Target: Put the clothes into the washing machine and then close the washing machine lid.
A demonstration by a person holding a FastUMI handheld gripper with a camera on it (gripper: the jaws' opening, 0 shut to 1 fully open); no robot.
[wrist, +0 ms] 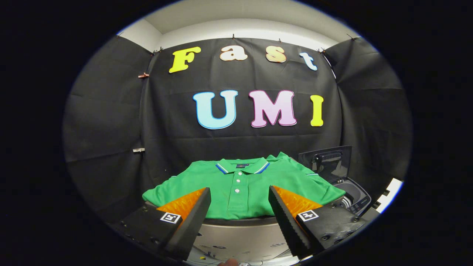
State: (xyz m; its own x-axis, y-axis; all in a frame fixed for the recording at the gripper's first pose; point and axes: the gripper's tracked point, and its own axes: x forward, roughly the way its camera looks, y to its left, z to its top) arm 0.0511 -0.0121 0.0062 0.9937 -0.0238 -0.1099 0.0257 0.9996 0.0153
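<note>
A green polo shirt (242, 183) is lying spread flat, front side up, on top of a pale, rounded appliance top (236, 231), with its blue-and-white trimmed collar pointing toward the booth's black cloth wall (111, 122) and its white-buttoned placket running back toward the camera. The gripper (240, 195) is hovering just in front of the shirt's near hem with its fingers (196, 218) standing wide apart, gripping nothing; the shirt's buttoned middle is showing in the gap between them, and the fingertips are overlapping the lower edge of the fabric in this view, though whether they are touching it cannot be told. Just to the right of the shirt, beside its right sleeve, the washing machine (356, 199) is sitting with its dark lid (327, 162) standing raised, nearly upright, and the round opening of its drum is showing below the lid. The shirt is lying wholly outside that opening. A small clip (138, 150) is hanging on the cloth wall off to the left, well apart from the shirt.
</note>
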